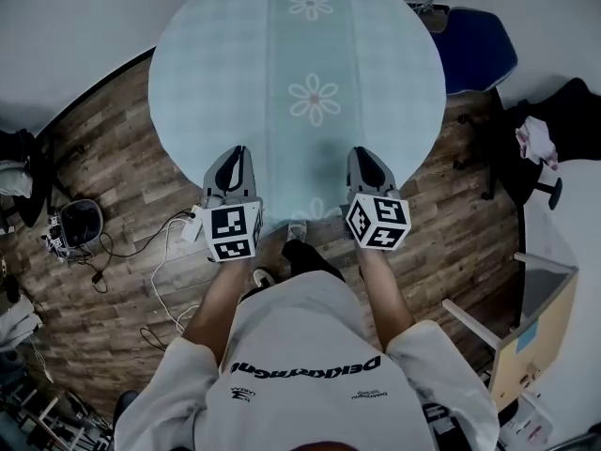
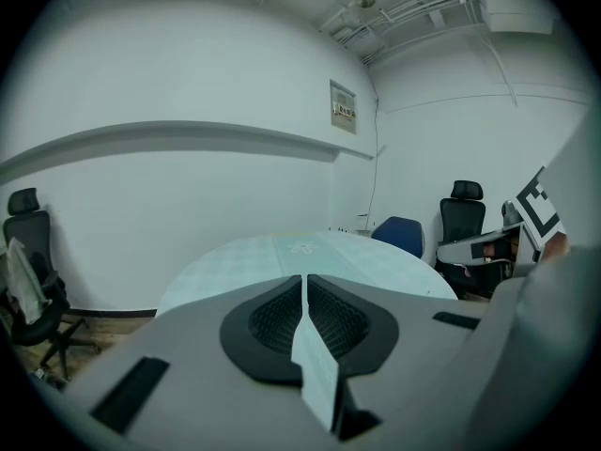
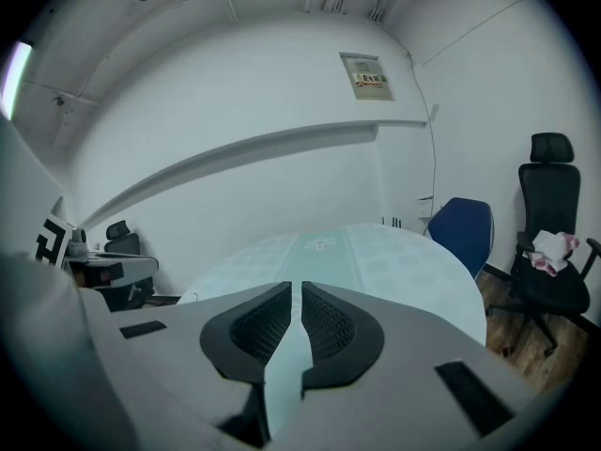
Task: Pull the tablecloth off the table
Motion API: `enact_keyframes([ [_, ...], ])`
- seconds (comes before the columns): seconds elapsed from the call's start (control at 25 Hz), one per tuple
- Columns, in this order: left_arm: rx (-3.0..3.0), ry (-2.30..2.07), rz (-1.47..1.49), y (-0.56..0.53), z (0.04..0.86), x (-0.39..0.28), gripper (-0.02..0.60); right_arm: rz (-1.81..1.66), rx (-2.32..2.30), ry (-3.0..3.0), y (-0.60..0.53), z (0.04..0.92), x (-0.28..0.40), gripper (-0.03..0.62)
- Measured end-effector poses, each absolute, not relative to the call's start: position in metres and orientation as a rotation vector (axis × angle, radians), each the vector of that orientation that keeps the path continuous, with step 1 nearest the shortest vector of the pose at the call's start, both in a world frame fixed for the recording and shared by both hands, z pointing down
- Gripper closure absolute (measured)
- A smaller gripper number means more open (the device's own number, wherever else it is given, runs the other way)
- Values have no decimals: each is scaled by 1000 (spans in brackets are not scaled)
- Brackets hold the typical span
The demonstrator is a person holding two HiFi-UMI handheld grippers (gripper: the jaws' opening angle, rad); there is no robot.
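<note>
A pale blue tablecloth (image 1: 300, 64) with white flower prints covers a round table. Both grippers sit at its near edge, side by side. My left gripper (image 1: 237, 150) is shut on the cloth's edge; in the left gripper view a fold of cloth (image 2: 315, 365) is pinched between the pads (image 2: 272, 322), with the tablecloth (image 2: 310, 252) spreading beyond. My right gripper (image 1: 362, 153) is likewise shut on the edge; the right gripper view shows a strip of cloth (image 3: 282, 374) clamped between the pads (image 3: 329, 327) and the tablecloth (image 3: 357, 252) ahead.
A blue chair (image 1: 479, 45) stands at the table's far right. A black office chair (image 1: 540, 148) holding a pink rag is on the right. Cables (image 1: 160, 252) and a power strip lie on the wooden floor at the left. A wooden box (image 1: 526, 336) stands near right.
</note>
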State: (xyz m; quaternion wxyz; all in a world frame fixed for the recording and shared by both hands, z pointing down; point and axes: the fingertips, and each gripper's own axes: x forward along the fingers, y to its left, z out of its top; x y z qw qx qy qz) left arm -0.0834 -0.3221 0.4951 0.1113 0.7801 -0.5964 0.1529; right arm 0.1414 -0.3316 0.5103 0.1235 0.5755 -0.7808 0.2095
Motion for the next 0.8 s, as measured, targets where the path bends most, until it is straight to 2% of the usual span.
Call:
enact_keyframes([
  [0.12, 2257, -1745, 460, -344, 509, -84, 550, 641, 1644, -2274, -353, 524, 145, 515],
  [0.2, 2241, -1736, 479, -357, 518, -84, 492, 657, 1624, -2262, -366, 535, 146, 485],
  [0.36, 2184, -1724, 484, -378, 539, -91, 483, 697, 1609, -2227, -390, 558, 150, 462],
  [0.8, 2046, -1707, 549, -427, 604, -103, 396, 761, 1578, -2128, -446, 611, 176, 358],
])
